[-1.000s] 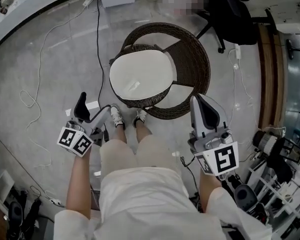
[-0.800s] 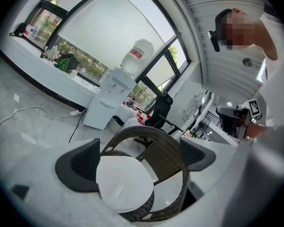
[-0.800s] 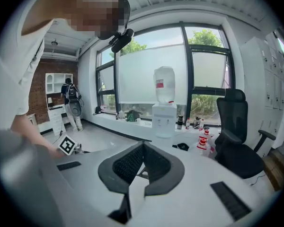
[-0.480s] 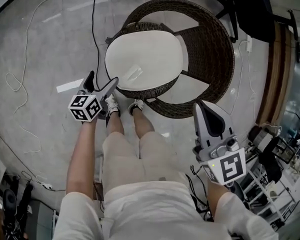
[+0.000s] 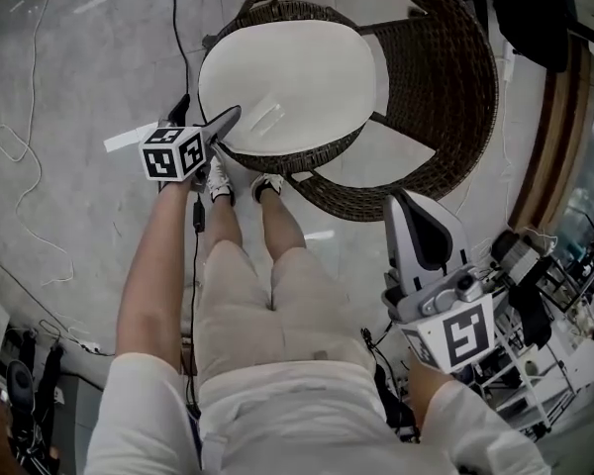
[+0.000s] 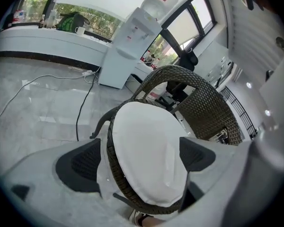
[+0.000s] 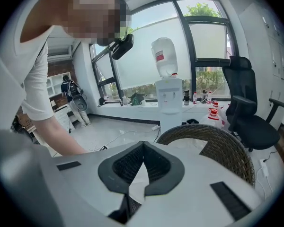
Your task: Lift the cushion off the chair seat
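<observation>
Cushion [image 5: 287, 72]: white, lying flat on the seat of the wicker chair [image 5: 455, 77].
Left gripper [image 5: 204, 119]: I read the jaws as apart, at the seat's near left edge, with cushion and rim framed between them. I cannot confirm contact.
Right gripper [image 5: 404, 206]: jaw tips together, nothing held, well apart from the cushion.

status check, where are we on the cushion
Left hand-held gripper open, at near edge of cushion, not gripping. Right hand-held gripper shut, empty, held back. Cushion flat on wicker chair seat. Nothing blocking.
</observation>
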Demonstrator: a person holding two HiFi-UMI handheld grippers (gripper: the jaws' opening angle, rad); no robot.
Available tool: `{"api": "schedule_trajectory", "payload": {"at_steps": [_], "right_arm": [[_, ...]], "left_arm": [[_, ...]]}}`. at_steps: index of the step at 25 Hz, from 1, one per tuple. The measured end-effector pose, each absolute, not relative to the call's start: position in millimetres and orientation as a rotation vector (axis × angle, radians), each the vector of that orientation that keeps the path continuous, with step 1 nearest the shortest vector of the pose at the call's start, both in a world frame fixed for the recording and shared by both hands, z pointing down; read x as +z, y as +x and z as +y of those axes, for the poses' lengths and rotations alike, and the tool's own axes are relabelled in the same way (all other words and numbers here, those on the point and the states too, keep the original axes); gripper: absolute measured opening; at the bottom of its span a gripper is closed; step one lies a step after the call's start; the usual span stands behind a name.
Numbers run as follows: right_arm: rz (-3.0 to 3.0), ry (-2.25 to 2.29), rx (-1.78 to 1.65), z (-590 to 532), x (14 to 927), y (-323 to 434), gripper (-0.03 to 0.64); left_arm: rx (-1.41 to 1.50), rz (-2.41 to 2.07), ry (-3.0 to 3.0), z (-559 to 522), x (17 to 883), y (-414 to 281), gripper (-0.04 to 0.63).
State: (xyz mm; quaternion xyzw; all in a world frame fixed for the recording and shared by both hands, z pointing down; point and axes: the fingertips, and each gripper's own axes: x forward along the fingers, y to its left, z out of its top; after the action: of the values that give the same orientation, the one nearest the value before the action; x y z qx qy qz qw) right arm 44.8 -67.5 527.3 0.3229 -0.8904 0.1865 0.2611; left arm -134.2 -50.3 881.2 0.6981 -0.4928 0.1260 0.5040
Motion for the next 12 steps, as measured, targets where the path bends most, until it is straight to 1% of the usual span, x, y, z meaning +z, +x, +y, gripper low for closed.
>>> {"api": "schedule_trajectory", "payload": {"at_steps": [5,10,12], "right_arm": [[-2.411,0.939,0.591,-75.3,532.5,54.0,0.002],[-2.407,0.97,0.588,-80.8,533.5,63.7,0.002],[-2.408,0.979,0.599,-83.6,533.0,68.4,0.002]], "left_arm": [[0.374,-1.201,1.658,-62.3,898.7,-129.1,0.512],[0.439,-1.263,1.622,-69.9,904.0,-121.8,0.509],[0.459,-1.307,1.593,-68.8,904.0,-122.3,0.496]]}}
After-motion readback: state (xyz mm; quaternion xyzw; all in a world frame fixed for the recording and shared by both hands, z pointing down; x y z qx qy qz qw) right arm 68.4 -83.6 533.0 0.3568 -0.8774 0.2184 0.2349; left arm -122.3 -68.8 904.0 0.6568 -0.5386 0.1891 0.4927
